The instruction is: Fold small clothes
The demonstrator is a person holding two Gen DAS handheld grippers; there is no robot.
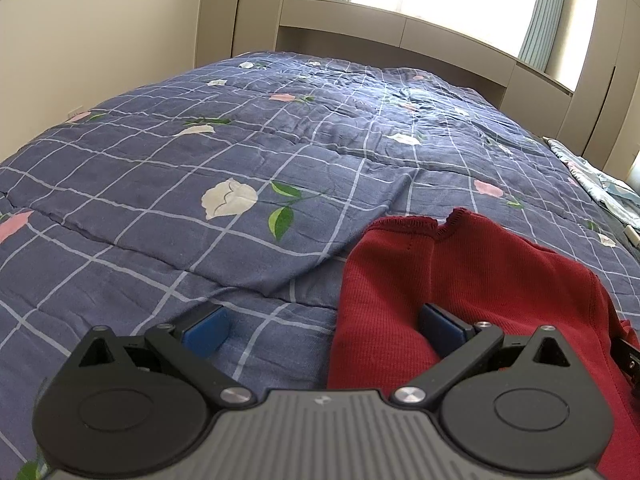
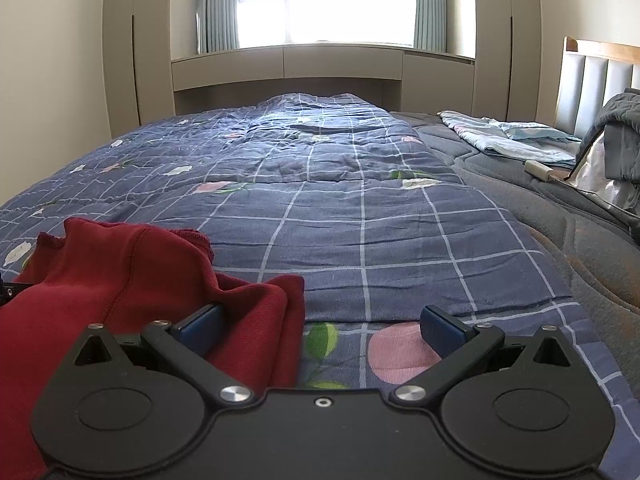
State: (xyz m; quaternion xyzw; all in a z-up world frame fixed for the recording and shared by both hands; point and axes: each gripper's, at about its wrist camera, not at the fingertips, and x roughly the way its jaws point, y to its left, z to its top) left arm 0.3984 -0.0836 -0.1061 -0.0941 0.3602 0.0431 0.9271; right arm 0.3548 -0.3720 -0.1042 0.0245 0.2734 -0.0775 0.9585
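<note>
Both sets of tongs are spread wide right now and neither one is actually pinching anything. The left tongs (image 1: pixel 324 330) sit low over the bed with the left blue pad (image 1: pixel 206 334) out over bare quilt, while the other pad is pressed into the edge of the red knit garment (image 1: pixel 460 280), so the cloth sits partly between the fingers but isn't clamped. Same deal on the other side: the right tongs (image 2: pixel 320 330) are wide, with the left-hand pad (image 2: pixel 200 330) tucked against the bunched-up red knit garment (image 2: pixel 132 280) and the right-hand pad over a pink flower on the quilt. The garment is a crumpled, ribbed dark-red thing lying between the two tools near the bed's near edge, with stitched hems poking up at its far side. Under it all is the blue checked quilt (image 2: pixel 340 200) with white and pink flowers, pretty wrinkled. Over toward the bed's right edge the grey mattress (image 2: pixel 560 232) is uncovered, with a light blue folded sheet (image 2: pixel 516 140) and a grey blanket (image 2: pixel 620 132) by the headboard (image 2: pixel 592 76). Beyond the far edge there's a bright window (image 2: pixel 348 0) with curtains.
</note>
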